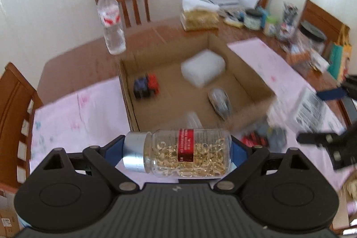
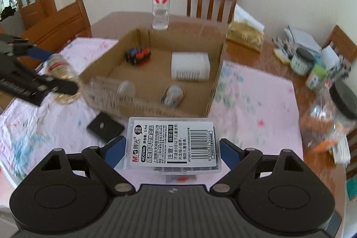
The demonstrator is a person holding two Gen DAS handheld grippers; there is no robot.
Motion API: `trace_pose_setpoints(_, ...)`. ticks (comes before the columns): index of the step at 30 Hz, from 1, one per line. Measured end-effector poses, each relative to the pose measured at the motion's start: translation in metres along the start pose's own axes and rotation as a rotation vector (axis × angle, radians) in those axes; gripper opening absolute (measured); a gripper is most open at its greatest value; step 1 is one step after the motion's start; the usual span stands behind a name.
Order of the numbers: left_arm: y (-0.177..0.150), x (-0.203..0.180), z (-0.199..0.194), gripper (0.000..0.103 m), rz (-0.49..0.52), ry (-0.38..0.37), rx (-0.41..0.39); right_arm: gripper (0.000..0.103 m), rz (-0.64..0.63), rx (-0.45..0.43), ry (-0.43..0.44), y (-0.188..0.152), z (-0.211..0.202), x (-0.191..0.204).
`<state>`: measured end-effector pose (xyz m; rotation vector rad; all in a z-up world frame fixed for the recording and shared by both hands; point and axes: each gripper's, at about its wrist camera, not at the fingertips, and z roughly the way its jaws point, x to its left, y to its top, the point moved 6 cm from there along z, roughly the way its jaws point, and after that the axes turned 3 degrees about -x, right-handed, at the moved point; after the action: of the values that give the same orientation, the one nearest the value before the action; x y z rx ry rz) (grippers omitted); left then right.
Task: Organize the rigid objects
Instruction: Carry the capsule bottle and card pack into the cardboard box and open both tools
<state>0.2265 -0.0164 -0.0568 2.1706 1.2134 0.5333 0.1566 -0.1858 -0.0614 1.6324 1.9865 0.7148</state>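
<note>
My left gripper [image 1: 178, 148] is shut on a clear pill bottle [image 1: 189, 153] with a silver cap, a red label and gold capsules. The bottle lies crosswise between the blue pads, above the pink cloth [image 1: 78, 113] in front of an open cardboard box [image 1: 127, 90]. My right gripper [image 2: 173, 146] is shut on a flat clear plastic case [image 2: 171, 144] with a white barcode label, just short of the box's [image 2: 219, 73] near wall. In the right wrist view the left gripper [image 2: 55, 70] shows at far left with the bottle [image 2: 63, 75].
Inside the box lie a white block [image 2: 190, 68], a red, blue and black item [image 2: 138, 55] and a silver oval object [image 2: 174, 93]. A water bottle [image 2: 160, 1] stands behind the box. A black square [image 2: 105, 126] lies on the cloth. Jars [image 2: 301, 61] and clutter crowd the right; chairs surround the table.
</note>
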Motion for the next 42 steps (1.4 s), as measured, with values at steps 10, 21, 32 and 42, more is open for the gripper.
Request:
trace_pose_setpoints(10, 0.046, 0.011, 0.06, 0.093, -0.057, 0.048, -0.028, 0.092, -0.042, -0.034, 0.008, 0.033, 0.014, -0.009)
trace_pose_setpoints(21, 0.03, 0.033, 0.047, 0.096, -0.162, 0.115, -0.061, 0.092, -0.061, -0.034, 0.03, 0.047, 0.033, -0.007)
trace_pose_setpoints(32, -0.015, 0.054, -0.006, 0.098, -0.256, 0.2, -0.035, 0.092, -0.126, -0.036, 0.083, 0.084, 0.066, 0.013)
trace_pose_setpoints(42, -0.057, 0.079, -0.035, 0.098, -0.38, 0.288, -0.014, 0.092, -0.221, -0.019, 0.054, 0.142, 0.139, 0.023)
